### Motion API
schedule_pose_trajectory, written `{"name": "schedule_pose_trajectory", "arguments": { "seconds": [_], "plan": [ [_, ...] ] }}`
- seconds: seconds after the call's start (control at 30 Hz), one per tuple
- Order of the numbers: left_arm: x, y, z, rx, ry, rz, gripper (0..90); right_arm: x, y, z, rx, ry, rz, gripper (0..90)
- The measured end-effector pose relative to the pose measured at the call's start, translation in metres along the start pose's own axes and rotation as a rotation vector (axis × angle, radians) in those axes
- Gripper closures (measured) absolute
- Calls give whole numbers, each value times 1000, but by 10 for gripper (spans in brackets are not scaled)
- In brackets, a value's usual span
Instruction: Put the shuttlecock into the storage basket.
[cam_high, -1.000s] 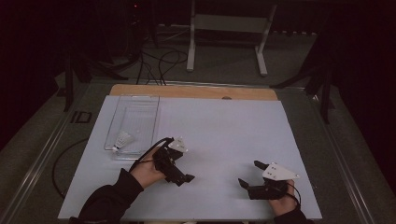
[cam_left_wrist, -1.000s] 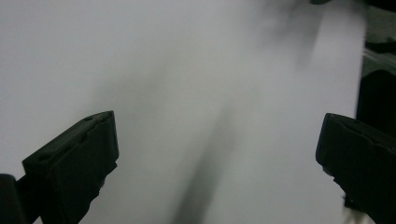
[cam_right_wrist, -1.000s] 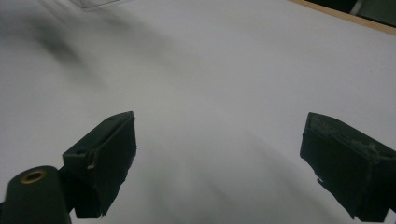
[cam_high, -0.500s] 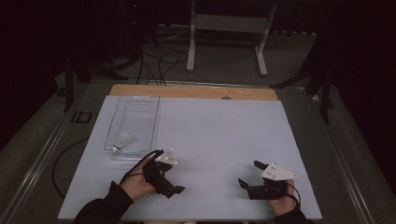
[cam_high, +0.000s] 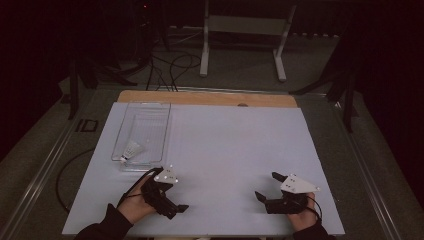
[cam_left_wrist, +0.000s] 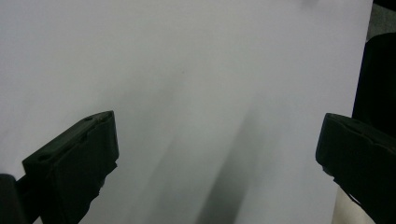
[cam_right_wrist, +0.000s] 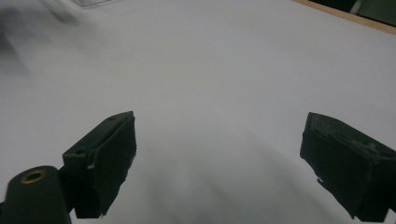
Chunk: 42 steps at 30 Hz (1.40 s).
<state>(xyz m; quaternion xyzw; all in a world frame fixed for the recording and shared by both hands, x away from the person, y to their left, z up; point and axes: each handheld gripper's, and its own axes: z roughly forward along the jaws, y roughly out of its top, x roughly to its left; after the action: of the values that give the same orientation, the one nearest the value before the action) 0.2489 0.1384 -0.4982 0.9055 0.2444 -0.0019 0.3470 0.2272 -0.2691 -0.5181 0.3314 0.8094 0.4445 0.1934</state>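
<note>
Tools rest low at the table's (cam_high: 225, 150) near edge: left tool (cam_high: 172, 207) angled rightward, right tool (cam_high: 265, 187) pointing left, both with jaws apart and holding nothing.

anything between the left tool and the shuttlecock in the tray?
Only the tray's own near wall. The shuttlecock lies inside the clear tray, at its near end; the left tool sits just below it on bare white table, jaws open and empty.

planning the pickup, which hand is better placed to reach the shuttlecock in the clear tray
Left. The left tongs sit just below the clear tray holding the shuttlecock; the right tongs are far across the table. Both are open and empty.
</note>
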Motion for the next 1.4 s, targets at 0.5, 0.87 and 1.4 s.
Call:
{"name": "schedule_pose_trajectory", "arguments": {
  "seconds": [0.5, 0.87, 1.4],
  "plan": [
    [2, -30, -9, -46, 26, -54, 2, 0, 0, 0, 4, -1, -7, 105],
    [1, -40, -8, -83, 53, -79, 2, 0, 0, 0, 2, 0, -5, 105],
    [0, -43, 1, -125, 94, -106, 2, 0, 0, 1, 8, 6, -6, 105]
  ]
}}
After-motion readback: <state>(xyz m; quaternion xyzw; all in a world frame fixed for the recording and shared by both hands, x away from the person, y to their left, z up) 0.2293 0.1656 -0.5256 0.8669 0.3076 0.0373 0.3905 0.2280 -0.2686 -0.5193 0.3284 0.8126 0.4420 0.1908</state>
